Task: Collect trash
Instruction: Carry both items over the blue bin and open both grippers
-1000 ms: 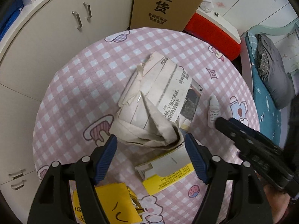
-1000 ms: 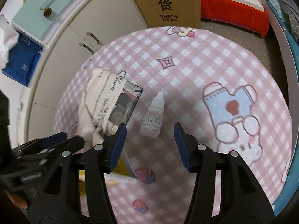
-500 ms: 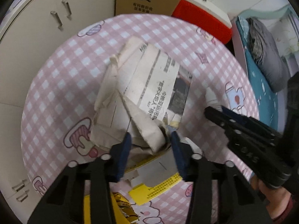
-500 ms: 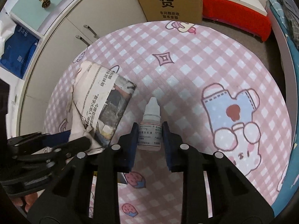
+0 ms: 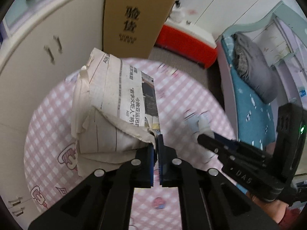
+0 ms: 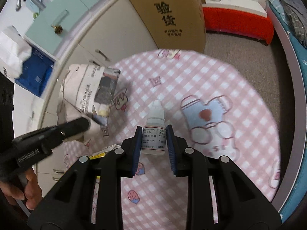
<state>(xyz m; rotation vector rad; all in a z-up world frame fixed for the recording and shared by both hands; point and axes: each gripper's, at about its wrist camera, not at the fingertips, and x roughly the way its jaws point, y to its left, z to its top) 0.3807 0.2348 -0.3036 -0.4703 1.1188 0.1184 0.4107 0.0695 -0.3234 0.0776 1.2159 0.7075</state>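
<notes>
My left gripper (image 5: 157, 143) is shut on a corner of a crumpled newspaper (image 5: 115, 111) and holds it lifted above the round pink checked table (image 5: 48, 134). The newspaper also shows in the right wrist view (image 6: 90, 92), with the left gripper (image 6: 82, 124) clamped on it. My right gripper (image 6: 154, 136) is shut on a small white dropper bottle (image 6: 154, 132), held upright above the table (image 6: 220, 76). The right gripper (image 5: 205, 140) shows in the left wrist view, at the right.
A tall cardboard box (image 6: 172, 15) stands behind the table beside cream cabinets (image 5: 38, 38). A red and white bench (image 6: 239, 21) and a bed (image 5: 253, 88) lie to the right. A yellow carton edge (image 6: 99, 153) lies on the table by my right gripper.
My left gripper closed on the newspaper and lifted it off the table. My right gripper closed on the dropper bottle and raised it.
</notes>
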